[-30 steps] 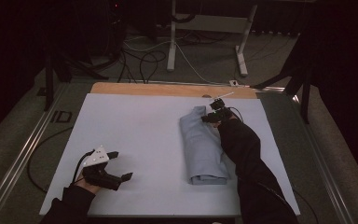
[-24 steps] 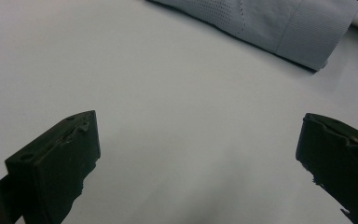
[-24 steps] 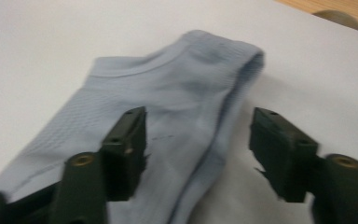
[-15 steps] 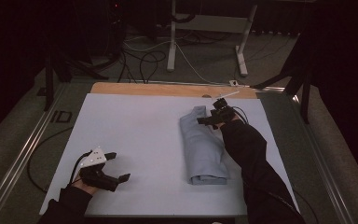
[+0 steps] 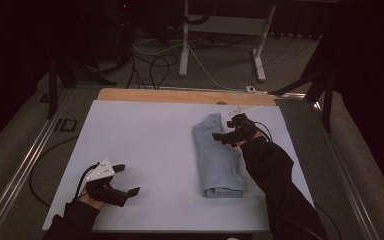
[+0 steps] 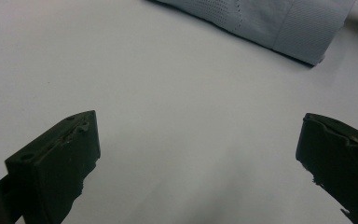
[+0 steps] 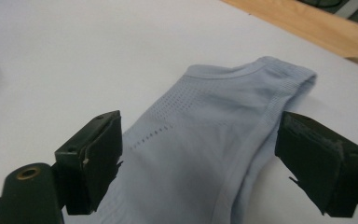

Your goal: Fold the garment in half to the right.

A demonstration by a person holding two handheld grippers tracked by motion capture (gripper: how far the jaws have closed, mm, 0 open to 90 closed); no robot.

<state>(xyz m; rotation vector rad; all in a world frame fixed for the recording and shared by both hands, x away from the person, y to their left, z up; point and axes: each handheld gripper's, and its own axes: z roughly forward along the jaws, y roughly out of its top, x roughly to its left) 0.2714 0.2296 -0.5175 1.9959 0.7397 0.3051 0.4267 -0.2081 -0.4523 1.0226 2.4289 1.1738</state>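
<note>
Folding looks mostly done: light-blue knit garment (image 5: 219,157) lies as a long narrow stack on the white table mat (image 5: 145,145), at about 3 o'clock of mat centre; right gripper (image 5: 228,133) hovers over its far end, jaws just opened wide, nothing between them; left gripper (image 5: 122,180) idles at 7 o'clock, jaws apart, empty; likely left: one crosswise fold, or tidying edges.

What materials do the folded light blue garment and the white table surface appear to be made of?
The folded garment looks like a thin, stretchy knit, probably synthetic sportswear: matte light blue, with rows of tiny perforations and ribbed bands along its edges. The white table surface looks like a smooth, matte sheet, perhaps laminate or plastic; it shows no grain. Along its far edge lies a bare wooden strip, tan with faint grain.
</note>
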